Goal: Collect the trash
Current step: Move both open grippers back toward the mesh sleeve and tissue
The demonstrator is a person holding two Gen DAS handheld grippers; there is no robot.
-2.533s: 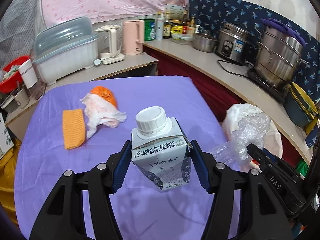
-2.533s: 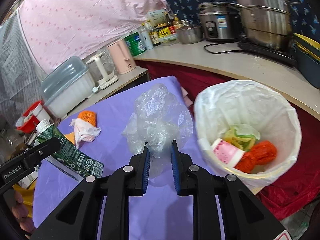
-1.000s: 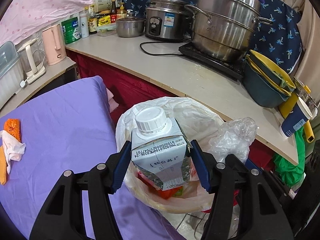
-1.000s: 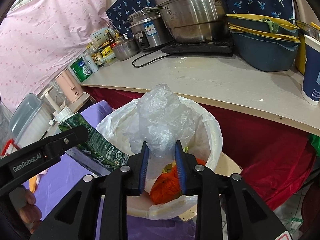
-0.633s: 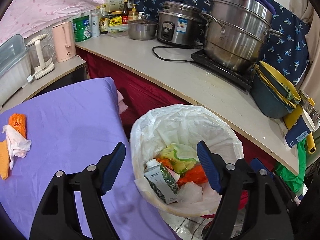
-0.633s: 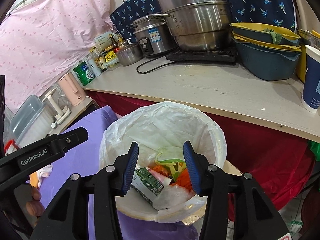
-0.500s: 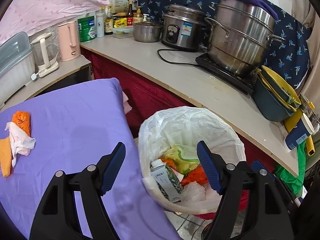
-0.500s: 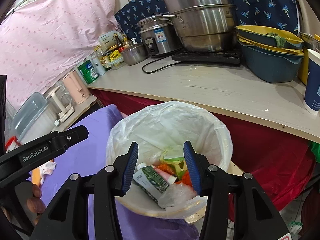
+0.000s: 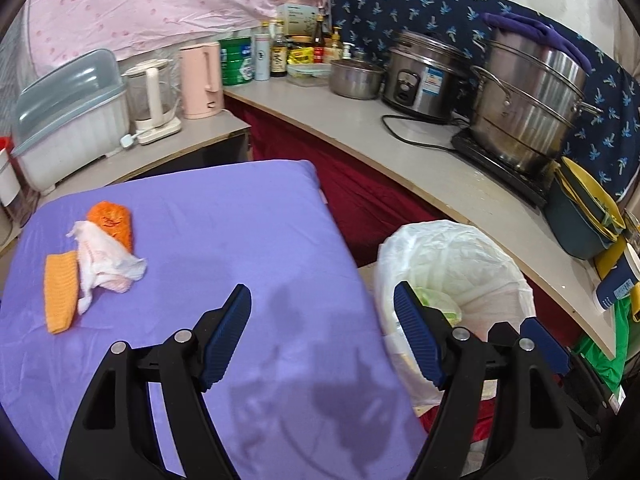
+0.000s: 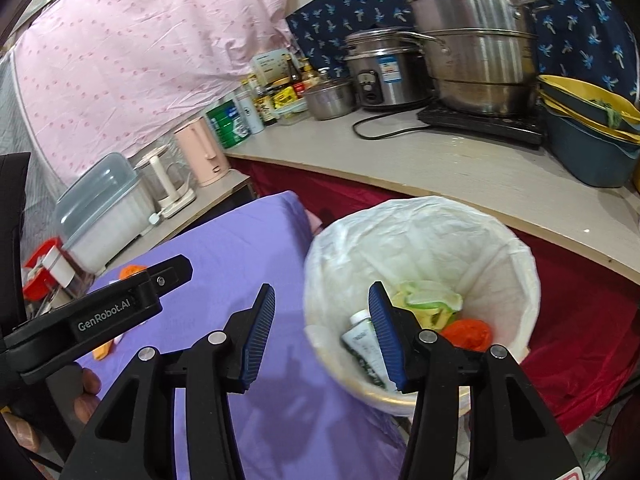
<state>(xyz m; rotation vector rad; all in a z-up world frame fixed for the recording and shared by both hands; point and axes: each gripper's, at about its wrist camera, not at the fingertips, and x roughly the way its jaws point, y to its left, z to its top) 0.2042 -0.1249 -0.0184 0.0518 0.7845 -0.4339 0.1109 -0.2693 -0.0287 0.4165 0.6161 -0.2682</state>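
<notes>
Two hand-held grippers appear: the left hand-held gripper (image 9: pixel 322 330) and the right hand-held gripper (image 10: pixel 322 330), each with two blue-padded fingers. One purple-covered surface (image 9: pixel 224 232) carries three pieces of trash: one orange wrapper (image 9: pixel 112 220), one crumpled white tissue (image 9: pixel 106 264) and one flat orange-yellow piece (image 9: pixel 60 290). One white-lined trash bin (image 10: pixel 508 248) stands beside it, holding one carton (image 10: pixel 362 340), one orange item (image 10: pixel 468 332) and one green-and-yellow scrap (image 10: pixel 428 304). The counter behind carries one large steel steamer pot (image 9: pixel 528 112), one rice cooker (image 9: pixel 424 76), one small steel pot (image 9: pixel 356 78), one pink kettle (image 9: pixel 200 80) and one clear kettle (image 9: pixel 150 96). The bottles at the back are too crowded to count.
</notes>
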